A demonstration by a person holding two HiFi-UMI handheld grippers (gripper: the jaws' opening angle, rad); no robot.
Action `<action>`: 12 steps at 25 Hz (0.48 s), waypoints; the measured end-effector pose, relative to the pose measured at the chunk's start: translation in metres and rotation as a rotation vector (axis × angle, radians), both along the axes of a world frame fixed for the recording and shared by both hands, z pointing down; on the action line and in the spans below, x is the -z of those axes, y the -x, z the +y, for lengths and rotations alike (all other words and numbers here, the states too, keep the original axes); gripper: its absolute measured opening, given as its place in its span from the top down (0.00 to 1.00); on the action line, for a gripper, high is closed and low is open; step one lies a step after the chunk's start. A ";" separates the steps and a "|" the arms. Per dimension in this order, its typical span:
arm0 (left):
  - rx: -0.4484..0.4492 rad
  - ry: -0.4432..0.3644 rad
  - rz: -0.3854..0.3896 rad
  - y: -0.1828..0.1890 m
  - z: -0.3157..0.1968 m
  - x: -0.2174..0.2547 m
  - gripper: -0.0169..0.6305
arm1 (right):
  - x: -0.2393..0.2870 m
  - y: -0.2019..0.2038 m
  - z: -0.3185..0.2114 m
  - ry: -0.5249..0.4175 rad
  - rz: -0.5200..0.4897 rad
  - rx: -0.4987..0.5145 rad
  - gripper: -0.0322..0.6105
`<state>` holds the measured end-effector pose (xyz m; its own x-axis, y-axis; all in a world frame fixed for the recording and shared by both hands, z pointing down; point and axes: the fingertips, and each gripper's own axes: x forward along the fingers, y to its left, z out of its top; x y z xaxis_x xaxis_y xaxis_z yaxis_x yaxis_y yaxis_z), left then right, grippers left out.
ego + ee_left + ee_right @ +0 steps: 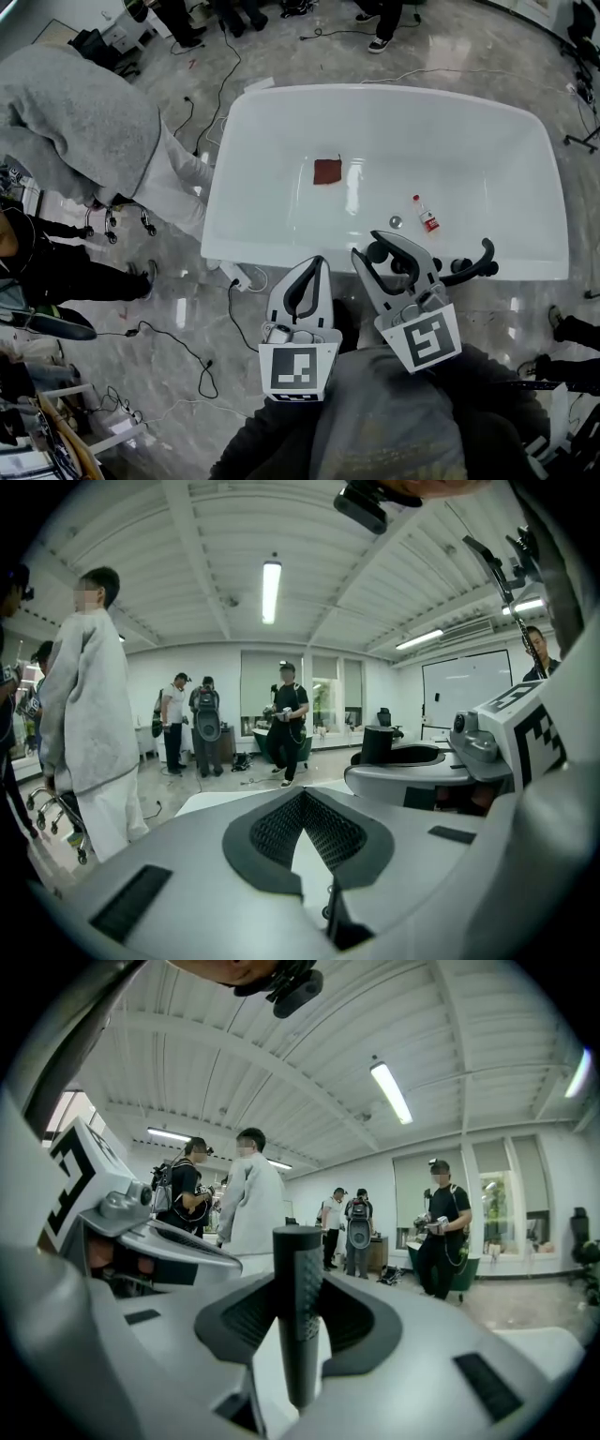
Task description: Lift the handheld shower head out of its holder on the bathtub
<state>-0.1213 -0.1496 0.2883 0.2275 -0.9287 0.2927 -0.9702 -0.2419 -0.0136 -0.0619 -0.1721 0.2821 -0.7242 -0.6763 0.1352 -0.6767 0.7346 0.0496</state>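
So the right gripper (373,246) has its fingers pinching the dark ribbed cylindrical shower head handle (297,1279), which stands upright between the pads at the near rim of the white oval bathtub (375,94), just beside the black tap fitting (472,266). Can't tell whether it's clear of its holder. The left gripper (319,262) hangs beside it, fingers pressed together on nothing
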 end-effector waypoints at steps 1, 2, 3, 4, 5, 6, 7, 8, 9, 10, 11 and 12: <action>0.005 -0.001 0.000 -0.002 0.000 0.002 0.97 | 0.002 -0.001 -0.001 -0.002 -0.003 0.005 0.73; 0.008 -0.004 -0.003 -0.003 -0.001 0.004 0.97 | 0.003 -0.002 -0.001 -0.002 -0.005 0.010 0.73; 0.012 -0.007 -0.007 -0.005 -0.001 0.005 0.97 | 0.004 -0.003 -0.002 -0.003 -0.005 0.016 0.73; 0.016 -0.008 -0.009 -0.006 -0.001 0.006 0.97 | 0.005 -0.004 -0.002 -0.006 -0.005 0.023 0.73; 0.021 -0.008 -0.012 -0.008 0.000 0.006 0.97 | 0.005 -0.005 -0.001 -0.010 -0.006 0.031 0.73; 0.028 -0.009 -0.013 -0.009 0.002 0.006 0.97 | 0.005 -0.005 0.000 -0.013 -0.007 0.041 0.73; 0.035 -0.012 -0.015 -0.010 0.004 0.004 0.97 | 0.004 -0.006 0.002 -0.014 -0.009 0.049 0.73; 0.042 -0.016 -0.018 -0.011 0.006 0.002 0.97 | 0.003 -0.007 0.004 -0.013 -0.011 0.056 0.73; 0.049 -0.019 -0.021 -0.013 0.008 0.001 0.97 | 0.002 -0.008 0.005 -0.013 -0.014 0.062 0.73; 0.055 -0.019 -0.023 -0.016 0.010 0.001 0.97 | 0.002 -0.011 0.007 -0.014 -0.018 0.069 0.73; 0.063 -0.019 -0.025 -0.019 0.012 0.001 0.97 | 0.003 -0.013 0.009 -0.018 -0.021 0.077 0.73; 0.074 -0.021 -0.027 -0.022 0.015 0.002 0.97 | 0.004 -0.016 0.012 -0.022 -0.024 0.088 0.73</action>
